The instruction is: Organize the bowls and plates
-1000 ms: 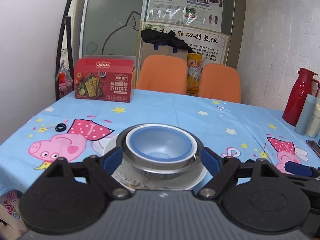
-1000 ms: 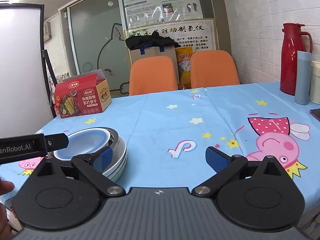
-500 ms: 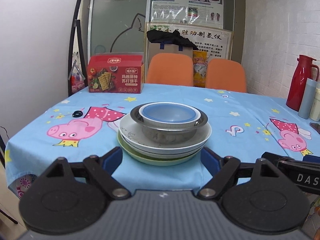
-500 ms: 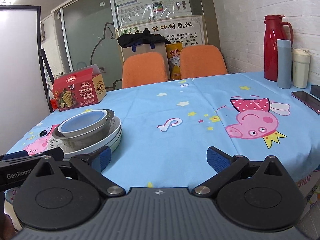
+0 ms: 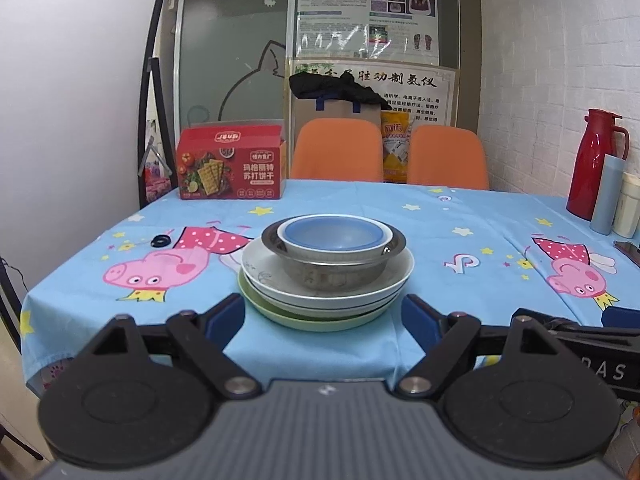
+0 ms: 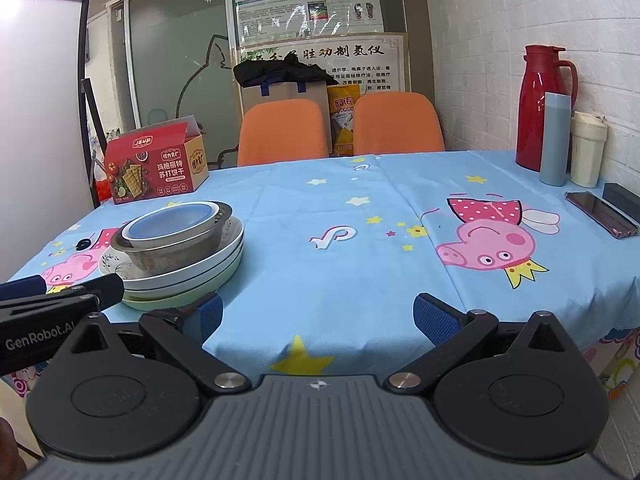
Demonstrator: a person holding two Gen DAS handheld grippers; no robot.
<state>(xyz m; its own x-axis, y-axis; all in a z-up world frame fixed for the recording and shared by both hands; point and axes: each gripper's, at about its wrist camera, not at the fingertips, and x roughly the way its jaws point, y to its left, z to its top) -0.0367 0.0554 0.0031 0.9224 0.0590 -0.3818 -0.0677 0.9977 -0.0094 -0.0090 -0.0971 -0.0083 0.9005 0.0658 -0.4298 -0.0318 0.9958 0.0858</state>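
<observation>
One stack of dishes stands near the table's front left corner. A blue-lined white bowl sits inside a steel bowl, which rests on white plates above a green plate. My left gripper is open and held just short of the stack, its blue pads level with the green plate's sides and touching nothing. In the right wrist view the stack is off to the left. My right gripper is open over bare cloth at the table's front edge, with nothing between its fingers.
A blue cartoon tablecloth covers the table. A red cracker box stands at the back left, and a small black ring lies left of the stack. At the right are a red thermos, a grey-blue bottle, a cream cup and a phone. Two orange chairs stand behind.
Both grippers have drawn back from the stack toward the table's front edge. The left fingers no longer flank the plates. The stack has not moved.
</observation>
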